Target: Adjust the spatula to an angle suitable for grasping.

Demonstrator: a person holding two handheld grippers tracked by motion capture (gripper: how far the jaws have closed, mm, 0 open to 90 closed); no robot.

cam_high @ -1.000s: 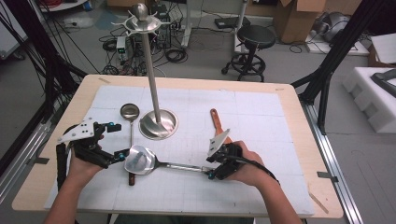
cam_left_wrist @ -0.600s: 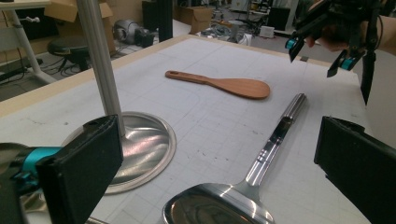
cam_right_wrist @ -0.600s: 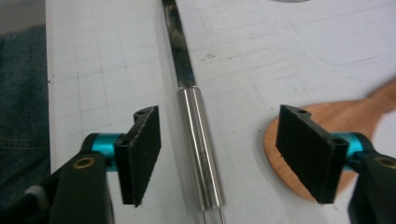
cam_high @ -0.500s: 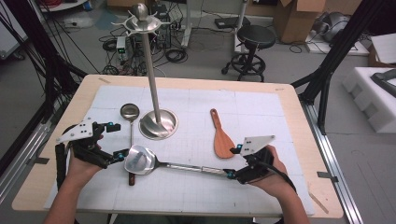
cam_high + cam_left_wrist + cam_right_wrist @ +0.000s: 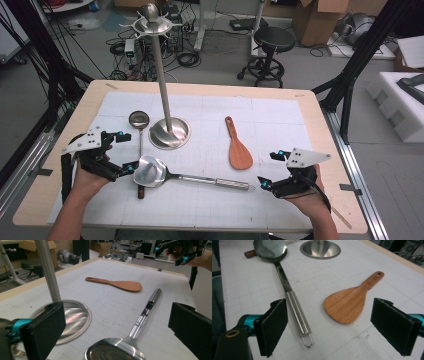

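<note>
- Steel ladle (image 5: 165,173) lies flat near the table's (image 5: 320,125) front edge in the high view, bowl toward the left gripper (image 5: 125,150), handle end just short of the right gripper (image 5: 266,170). The wooden spatula (image 5: 238,147) rests apart, likely awaiting the rack (image 5: 162,75).
- Left gripper view: jaws spread wide either side of the ladle's bowl (image 5: 113,351), not pressing it, probably steadying it.
- Right gripper view: jaws have just been opening and stand wide with nothing between them; the ladle handle (image 5: 297,312) lies released just ahead.

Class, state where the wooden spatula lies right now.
In the high view the wooden spatula lies right of the stand's base, above the steel spoon's handle.
</note>
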